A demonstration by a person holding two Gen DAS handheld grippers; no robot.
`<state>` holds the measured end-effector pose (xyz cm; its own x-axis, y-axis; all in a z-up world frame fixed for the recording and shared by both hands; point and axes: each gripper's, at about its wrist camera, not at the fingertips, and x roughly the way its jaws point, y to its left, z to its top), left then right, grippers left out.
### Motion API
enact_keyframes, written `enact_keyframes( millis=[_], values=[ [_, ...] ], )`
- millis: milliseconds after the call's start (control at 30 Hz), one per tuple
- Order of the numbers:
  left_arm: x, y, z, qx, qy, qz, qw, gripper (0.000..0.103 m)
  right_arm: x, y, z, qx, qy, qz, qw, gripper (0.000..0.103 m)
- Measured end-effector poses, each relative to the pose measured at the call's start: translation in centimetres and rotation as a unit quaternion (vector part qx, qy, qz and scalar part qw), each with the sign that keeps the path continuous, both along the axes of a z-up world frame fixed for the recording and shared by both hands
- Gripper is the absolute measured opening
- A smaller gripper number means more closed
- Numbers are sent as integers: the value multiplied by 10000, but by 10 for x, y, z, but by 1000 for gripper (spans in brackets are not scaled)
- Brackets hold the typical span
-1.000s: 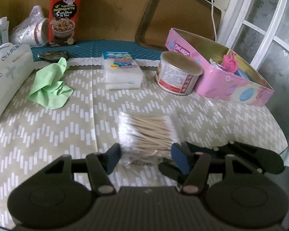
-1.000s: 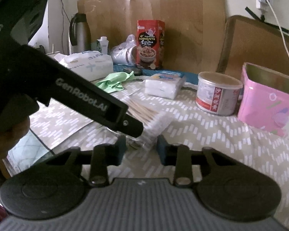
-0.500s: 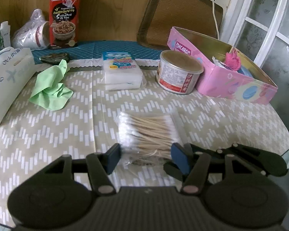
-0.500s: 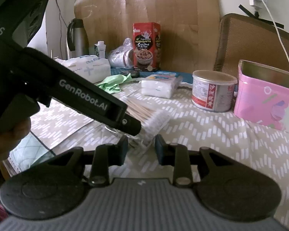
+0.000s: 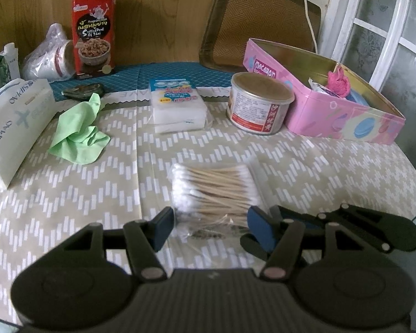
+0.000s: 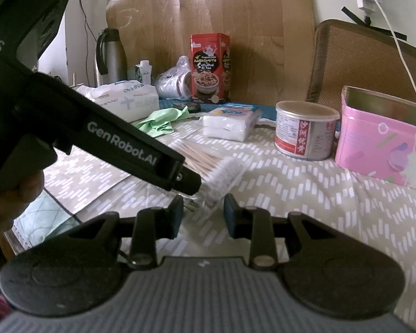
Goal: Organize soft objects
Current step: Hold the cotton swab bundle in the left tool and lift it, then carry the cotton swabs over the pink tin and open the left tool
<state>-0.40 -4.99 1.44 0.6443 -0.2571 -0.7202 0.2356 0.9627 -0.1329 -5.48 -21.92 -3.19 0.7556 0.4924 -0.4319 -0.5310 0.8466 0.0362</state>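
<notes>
Your left gripper [image 5: 209,226] gapes wide at lower centre, holding nothing; the clear plastic bag of wooden cotton swabs [image 5: 213,187] lies just beyond its fingertips; your right gripper [image 6: 203,212] stands part open, empty, bag edge between its tips.

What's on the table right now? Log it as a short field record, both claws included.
target: bag of cotton swabs, flat on the patterned tablecloth
left claw: open, fingers either side of the bag's near end
right claw: open, just short of the bag
container: pink tin, open, at the right; pink fluffy item and other items inside
other soft items: green cloth, cotton pad pack, tissue pack
clutter: round can, red snack box
</notes>
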Motion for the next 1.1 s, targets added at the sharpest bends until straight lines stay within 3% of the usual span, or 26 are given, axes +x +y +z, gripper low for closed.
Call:
enact_keyframes(
  millis=[500, 700, 900, 933, 967, 1100],
  values=[
    [-1, 0, 0, 58, -41, 0, 10000, 63, -1, -2, 0, 79, 25, -31, 10000, 45],
    [-1, 1, 0, 74, -46, 4, 10000, 67, -1, -2, -1, 88, 19, -75, 9999, 46],
    [0, 2, -1, 94, -60, 17, 9999, 76, 2, 1, -2, 185, 78, -20, 9998, 55],
    [1, 4, -3, 87, -51, 17, 9999, 71, 3, 5, -3, 72, 9, -20, 10000, 55],
    [2, 5, -4, 37, -13, 14, 10000, 56, 3, 8, -3, -25, -50, -26, 10000, 44],
    [-1, 1, 0, -74, -64, -156, 9998, 51, 4, 8, 1, -73, -161, -298, 9994, 30]
  ],
)
